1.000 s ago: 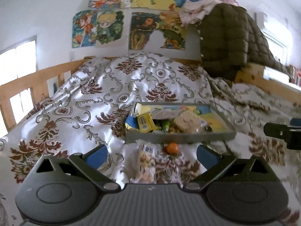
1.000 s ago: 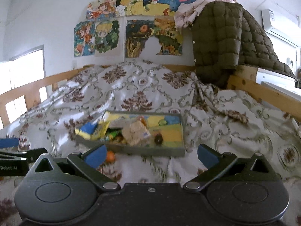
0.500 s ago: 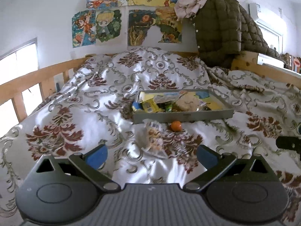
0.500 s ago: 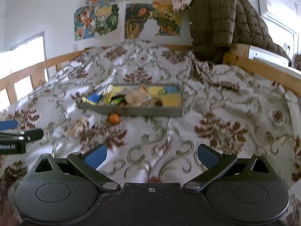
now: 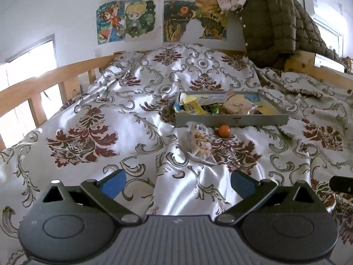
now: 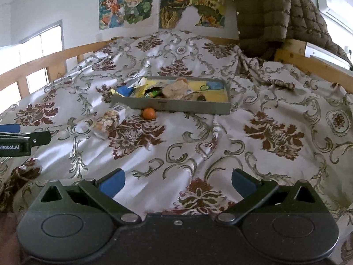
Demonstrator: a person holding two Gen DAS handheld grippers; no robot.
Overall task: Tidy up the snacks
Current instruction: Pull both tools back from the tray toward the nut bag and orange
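A grey tray (image 5: 231, 119) (image 6: 176, 107) with several snack packets lies on the bed. In front of it lie a small orange (image 5: 224, 130) (image 6: 149, 113) and a clear snack bag (image 5: 199, 140) (image 6: 109, 120) on the bedspread. My left gripper (image 5: 177, 184) is open and empty, well short of the bag. My right gripper (image 6: 177, 182) is open and empty, further back and to the right. The left gripper's side also shows at the left edge of the right wrist view (image 6: 19, 141).
The bed has a patterned satin bedspread (image 5: 123, 132) with folds. A wooden rail (image 5: 33, 88) runs along the left and another (image 6: 313, 64) on the right. A dark quilted jacket (image 5: 275, 26) hangs at the back right under posters on the wall.
Both grippers have pulled back from the tray and risen, so the tray, orange and bag look farther away. Both stayed open and empty.
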